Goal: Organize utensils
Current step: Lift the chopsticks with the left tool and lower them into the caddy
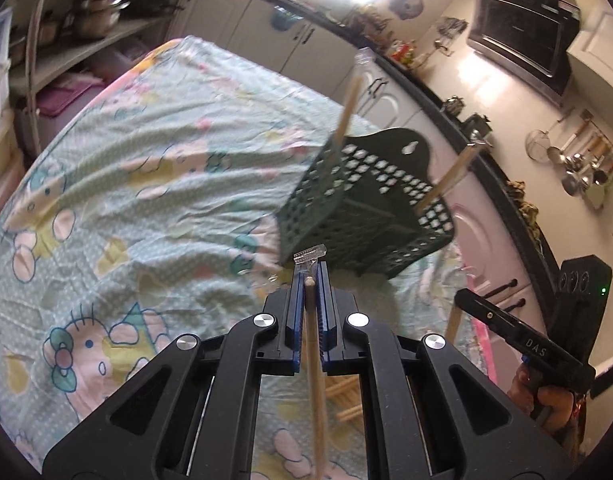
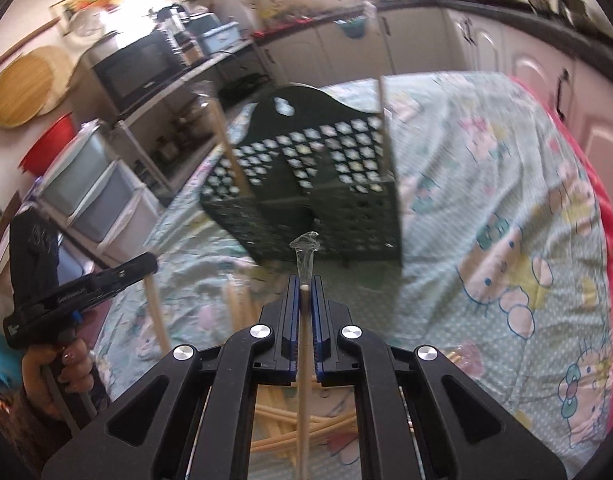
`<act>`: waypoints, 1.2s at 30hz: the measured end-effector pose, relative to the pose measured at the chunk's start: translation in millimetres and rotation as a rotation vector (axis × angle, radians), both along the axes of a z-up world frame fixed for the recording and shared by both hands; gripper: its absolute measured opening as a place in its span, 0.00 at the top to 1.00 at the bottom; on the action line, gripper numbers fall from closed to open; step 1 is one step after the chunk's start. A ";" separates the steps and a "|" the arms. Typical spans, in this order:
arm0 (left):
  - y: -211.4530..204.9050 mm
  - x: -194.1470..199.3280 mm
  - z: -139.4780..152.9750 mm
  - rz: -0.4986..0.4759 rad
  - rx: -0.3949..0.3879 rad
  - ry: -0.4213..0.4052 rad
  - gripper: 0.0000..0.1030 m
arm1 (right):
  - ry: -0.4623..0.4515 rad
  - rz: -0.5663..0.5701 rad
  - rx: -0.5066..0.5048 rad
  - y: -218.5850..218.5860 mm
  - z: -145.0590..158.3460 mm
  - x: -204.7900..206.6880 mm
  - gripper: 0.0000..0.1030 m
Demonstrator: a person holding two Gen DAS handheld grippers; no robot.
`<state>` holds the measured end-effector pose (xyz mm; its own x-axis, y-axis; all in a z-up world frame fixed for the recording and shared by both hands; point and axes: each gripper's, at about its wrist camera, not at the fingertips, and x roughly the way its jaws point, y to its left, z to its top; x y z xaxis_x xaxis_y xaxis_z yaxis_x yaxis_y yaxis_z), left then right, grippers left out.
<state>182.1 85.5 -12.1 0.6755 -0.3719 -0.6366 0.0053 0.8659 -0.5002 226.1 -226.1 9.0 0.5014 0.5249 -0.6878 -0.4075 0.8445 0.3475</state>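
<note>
A dark green perforated utensil holder [image 1: 366,204] stands on the table; it also shows in the right wrist view [image 2: 306,184]. Two wrapped chopsticks [image 1: 348,108] lean in it, one at each side [image 1: 450,178]. My left gripper [image 1: 311,280] is shut on a wooden chopstick in clear wrapping [image 1: 316,380], held just short of the holder. My right gripper [image 2: 305,286] is shut on another wrapped chopstick [image 2: 303,400], also just in front of the holder. More chopsticks [image 2: 282,428] lie on the cloth below it.
A Hello Kitty cloth [image 1: 126,168] covers the table. White kitchen cabinets [image 1: 386,92] and a dark counter run behind. Plastic drawers [image 2: 94,196] and shelves stand to the left in the right wrist view. Each gripper shows in the other's view [image 1: 518,340], [image 2: 78,292].
</note>
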 end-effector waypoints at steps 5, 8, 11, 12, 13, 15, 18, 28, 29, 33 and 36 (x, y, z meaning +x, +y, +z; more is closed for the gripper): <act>-11.2 -5.0 20.5 -0.033 0.008 -0.048 0.97 | -0.050 0.049 0.006 9.6 20.5 -11.2 0.94; -18.0 -7.8 37.4 -0.054 0.013 -0.084 0.97 | -0.079 0.070 0.006 13.1 31.0 -17.4 0.94; -23.9 -9.8 50.6 -0.070 0.020 -0.114 0.97 | -0.105 0.087 0.014 13.4 41.0 -20.8 0.94; -27.4 -10.1 57.5 -0.076 0.025 -0.130 0.97 | -0.115 0.089 0.016 12.9 44.0 -21.8 0.94; -29.3 -10.6 62.1 -0.081 0.029 -0.141 0.97 | -0.126 0.090 0.016 12.9 47.6 -23.9 0.94; -34.3 -10.2 72.1 -0.089 0.040 -0.166 0.97 | -0.153 0.093 0.018 12.7 56.4 -25.8 0.94; -41.6 -8.4 86.7 -0.096 0.061 -0.207 0.97 | -0.192 0.089 0.023 11.0 68.8 -27.9 0.94; -66.0 -0.5 135.4 -0.112 0.117 -0.336 0.97 | -0.370 0.048 0.049 -1.3 113.8 -27.7 0.94; -67.7 0.2 139.4 -0.113 0.122 -0.347 0.97 | -0.384 0.041 0.054 -3.0 118.4 -26.3 0.94; -77.0 4.5 158.2 -0.121 0.135 -0.391 0.97 | -0.423 0.021 0.077 -9.3 132.7 -21.2 0.94; -82.3 7.2 170.8 -0.123 0.144 -0.422 0.97 | -0.460 0.004 0.079 -11.7 142.8 -16.9 0.94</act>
